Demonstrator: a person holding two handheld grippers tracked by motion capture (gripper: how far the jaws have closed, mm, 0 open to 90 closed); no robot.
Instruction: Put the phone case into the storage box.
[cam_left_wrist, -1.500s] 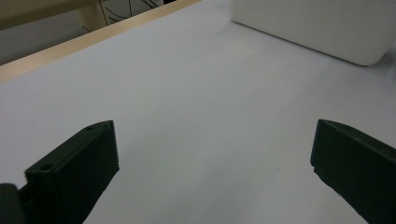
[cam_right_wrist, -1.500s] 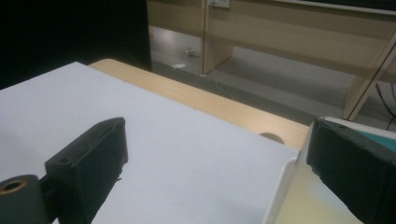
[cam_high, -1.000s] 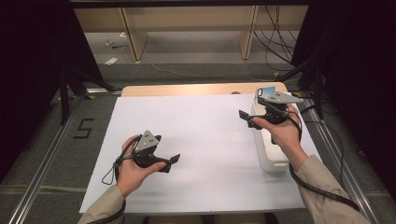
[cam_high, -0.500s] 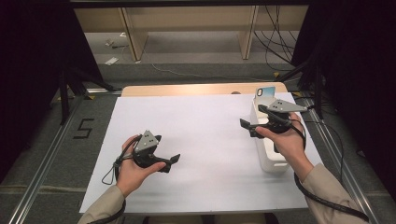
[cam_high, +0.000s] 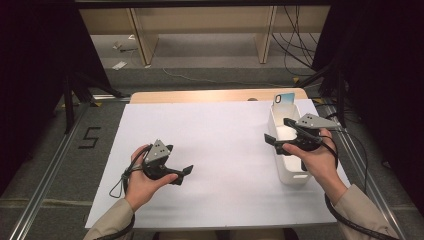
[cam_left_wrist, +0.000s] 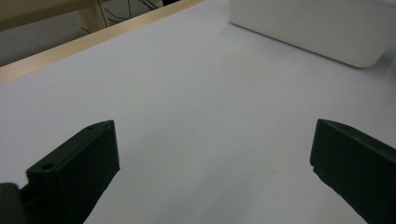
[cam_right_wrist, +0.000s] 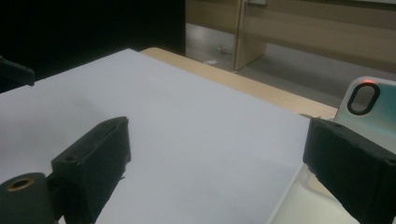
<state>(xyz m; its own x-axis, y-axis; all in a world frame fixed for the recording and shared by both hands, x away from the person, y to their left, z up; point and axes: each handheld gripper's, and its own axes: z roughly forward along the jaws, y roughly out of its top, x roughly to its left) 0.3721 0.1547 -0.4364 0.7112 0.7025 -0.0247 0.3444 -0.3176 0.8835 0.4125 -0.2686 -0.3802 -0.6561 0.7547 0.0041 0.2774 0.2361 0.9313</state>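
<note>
On the table (cam_high: 215, 96), a white sheet covers nearly the whole top, leaving a strip of bare wood along the far edge at twelve o'clock. A white bin (cam_high: 286, 152) stands on the sheet at about three o'clock from its middle, long side running away from the person. At the bin's far end a pale teal phone case (cam_high: 284, 98) stands upright against the inner wall; in the right gripper view its dark oval camera cutout with a small red spot above it shows (cam_right_wrist: 364, 99). No brand or label can be read on the case or the bin.

The right gripper (cam_high: 278, 134) hangs over the near half of the bin, jaws pointing toward nine o'clock, held by the right hand (cam_high: 315, 157). Its jaws stand wide apart with nothing between them; in the right gripper view one jaw is over the white sheet and the other over the bin's rim.

The left gripper (cam_high: 184, 174) sits at about seven o'clock on the sheet, held by the left hand (cam_high: 142, 180), jaws pointing toward three o'clock. Its jaws are also spread wide and hold nothing; the left gripper view looks across bare sheet to the bin's side wall (cam_left_wrist: 317, 28).

The only writing that reads is a black "5" marked on the floor (cam_high: 89, 137) left of the table, at nine o'clock.
</note>
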